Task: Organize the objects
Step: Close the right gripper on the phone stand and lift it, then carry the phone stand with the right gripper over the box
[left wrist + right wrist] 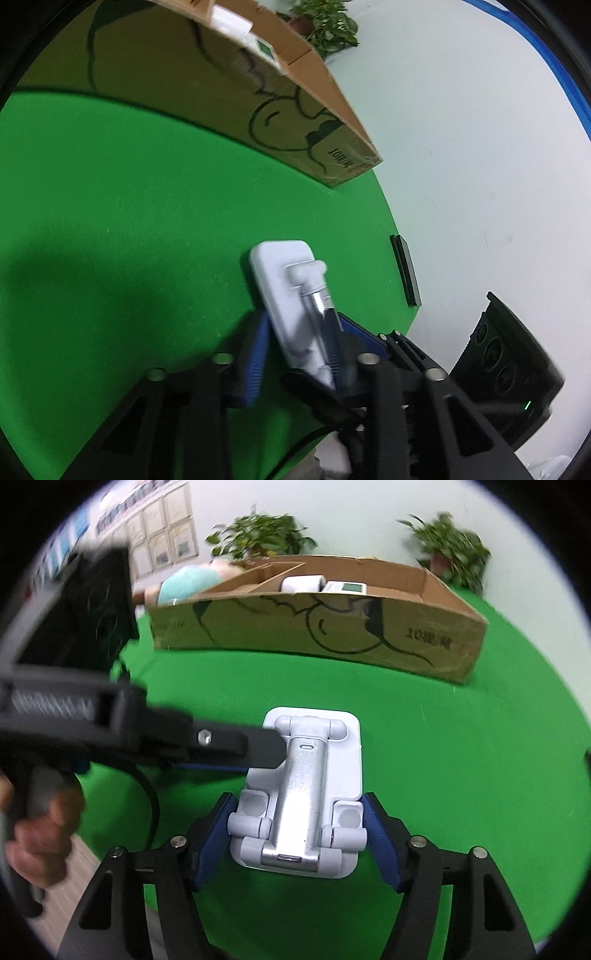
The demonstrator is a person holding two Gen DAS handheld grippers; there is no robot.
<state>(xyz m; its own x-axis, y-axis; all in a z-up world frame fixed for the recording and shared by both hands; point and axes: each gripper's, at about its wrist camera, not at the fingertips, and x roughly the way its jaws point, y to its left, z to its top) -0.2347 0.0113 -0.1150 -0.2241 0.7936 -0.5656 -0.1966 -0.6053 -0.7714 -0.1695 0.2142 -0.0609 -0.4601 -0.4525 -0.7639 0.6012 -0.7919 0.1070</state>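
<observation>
The right claw [297, 834] grips the white folding phone stand with silver arm [303, 794]; the left claw [295, 354] pinches its arm. Only the right view shows inside the far brown cardboard box [332, 627].

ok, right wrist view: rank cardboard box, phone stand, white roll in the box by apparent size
1. cardboard box, the largest, spanning most of the frame's width.
2. phone stand, between the right hand-held gripper's fingers; nearness to the camera inflates it.
3. white roll, the smallest, partly hidden by the box wall.
</observation>
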